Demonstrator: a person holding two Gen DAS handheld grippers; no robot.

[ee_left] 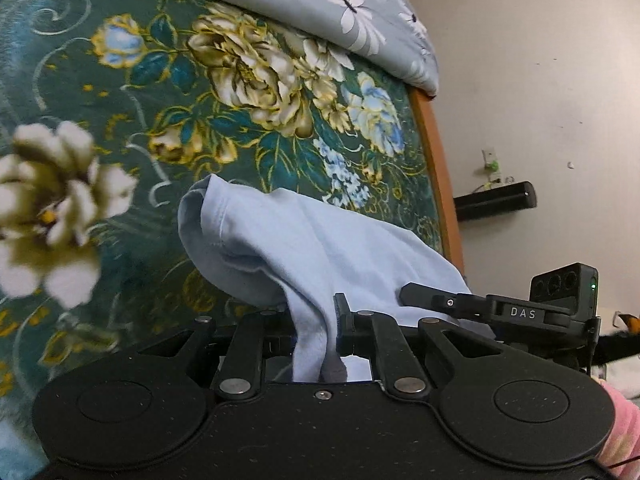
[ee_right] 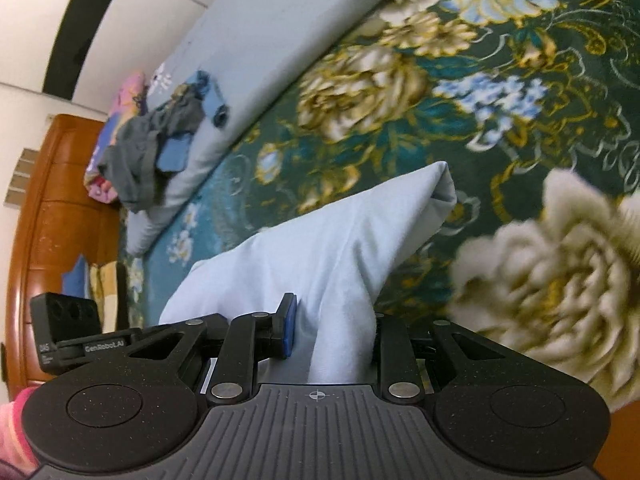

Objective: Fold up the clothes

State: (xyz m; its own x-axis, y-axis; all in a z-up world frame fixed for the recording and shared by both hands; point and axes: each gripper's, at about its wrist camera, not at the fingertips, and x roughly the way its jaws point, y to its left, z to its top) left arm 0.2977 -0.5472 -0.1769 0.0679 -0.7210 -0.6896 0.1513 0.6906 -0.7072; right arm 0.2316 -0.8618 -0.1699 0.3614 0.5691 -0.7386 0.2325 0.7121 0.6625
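A light blue garment (ee_left: 304, 240) hangs bunched above a dark green floral blanket (ee_left: 160, 92). My left gripper (ee_left: 316, 328) is shut on a fold of the garment, which drapes down between its fingers. In the right wrist view the same light blue garment (ee_right: 328, 248) stretches up and to the right, ending in a folded tip. My right gripper (ee_right: 332, 332) is shut on its lower part. The right gripper also shows at the right of the left wrist view (ee_left: 404, 294). Both grippers hold the cloth lifted off the blanket.
A grey floral quilt (ee_left: 320, 4) lies along the far side of the bed. A wooden bed frame (ee_left: 436, 168) borders a white wall. In the right wrist view, dark grey and blue clothes (ee_right: 152, 152) lie piled on the grey quilt (ee_right: 280, 32) by a wooden headboard (ee_right: 52, 220).
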